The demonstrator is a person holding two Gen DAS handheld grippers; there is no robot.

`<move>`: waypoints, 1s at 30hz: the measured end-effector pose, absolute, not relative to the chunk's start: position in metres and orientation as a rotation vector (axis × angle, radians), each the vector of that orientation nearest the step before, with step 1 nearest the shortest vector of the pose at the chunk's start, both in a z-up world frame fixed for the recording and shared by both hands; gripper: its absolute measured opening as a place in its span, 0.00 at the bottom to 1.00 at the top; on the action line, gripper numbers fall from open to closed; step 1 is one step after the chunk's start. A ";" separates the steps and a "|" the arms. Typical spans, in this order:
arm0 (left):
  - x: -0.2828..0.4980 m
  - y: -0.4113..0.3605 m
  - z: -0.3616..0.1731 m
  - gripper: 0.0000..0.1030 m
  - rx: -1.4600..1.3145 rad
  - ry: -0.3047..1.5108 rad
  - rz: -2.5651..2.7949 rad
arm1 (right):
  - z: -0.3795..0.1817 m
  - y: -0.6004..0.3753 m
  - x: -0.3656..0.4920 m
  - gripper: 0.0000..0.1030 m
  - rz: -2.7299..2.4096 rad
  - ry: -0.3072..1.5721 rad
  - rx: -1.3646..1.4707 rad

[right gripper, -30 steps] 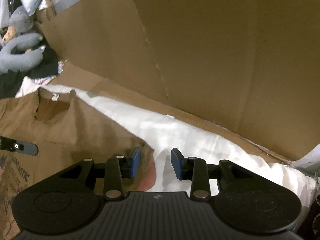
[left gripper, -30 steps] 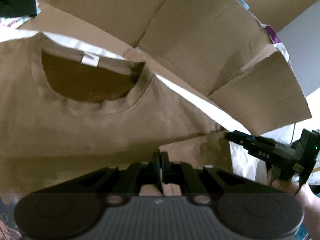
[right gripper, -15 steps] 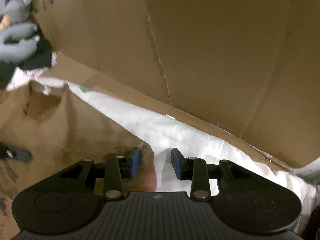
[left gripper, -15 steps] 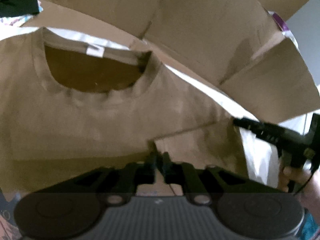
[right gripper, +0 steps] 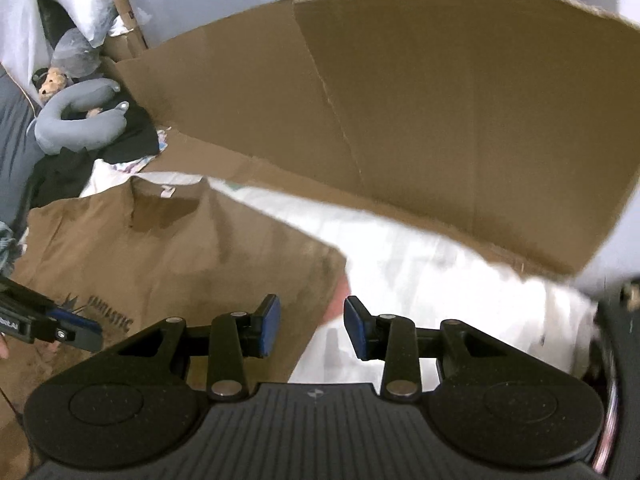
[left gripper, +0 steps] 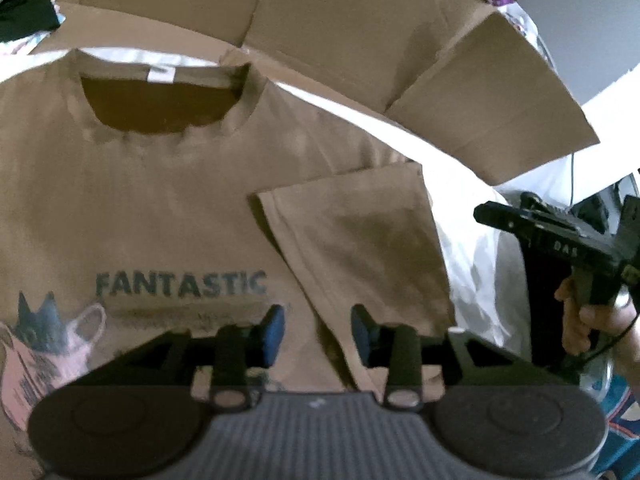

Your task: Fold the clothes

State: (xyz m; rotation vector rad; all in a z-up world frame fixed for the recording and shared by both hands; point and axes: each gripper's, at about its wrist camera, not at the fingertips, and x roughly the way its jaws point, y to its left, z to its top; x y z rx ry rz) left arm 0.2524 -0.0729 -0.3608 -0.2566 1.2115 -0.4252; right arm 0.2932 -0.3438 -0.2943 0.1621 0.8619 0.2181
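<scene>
A tan T-shirt point(left gripper: 152, 184) printed with "FANTASTIC" lies flat on a white sheet point(left gripper: 472, 240), collar at the far side. Its right sleeve point(left gripper: 360, 240) is folded inward over the chest. My left gripper point(left gripper: 318, 334) hovers open just above the sleeve's hem, holding nothing. The right gripper point(left gripper: 520, 220) shows at the right of the left wrist view, held in a hand, off the shirt. In the right wrist view the same shirt point(right gripper: 160, 264) fills the left, and my right gripper point(right gripper: 308, 328) is open over the shirt's right edge and the sheet point(right gripper: 440, 280).
Tall cardboard panels point(right gripper: 440, 120) wall the far side and right of the sheet. A grey neck pillow point(right gripper: 80, 120) and dark clothes point(right gripper: 128, 140) are piled at the far left. The left gripper's finger point(right gripper: 60, 330) pokes in at the left of the right wrist view.
My left gripper was shut on the sleeve; it has let go, opened and pulled back, leaving the sleeve folded on the chest. The right gripper stayed open and drew back and up.
</scene>
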 end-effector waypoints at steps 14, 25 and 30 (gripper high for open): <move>0.224 -0.099 -0.394 0.35 -0.355 1.328 -0.428 | -0.307 -0.326 0.230 0.41 0.381 0.988 0.108; 0.224 -0.109 -0.403 0.13 -0.374 1.345 -0.424 | -0.333 -0.302 0.205 0.41 0.420 1.057 0.065; 0.222 -0.113 -0.401 0.04 -0.360 1.365 -0.418 | -0.345 -0.301 0.207 0.29 0.366 1.071 0.061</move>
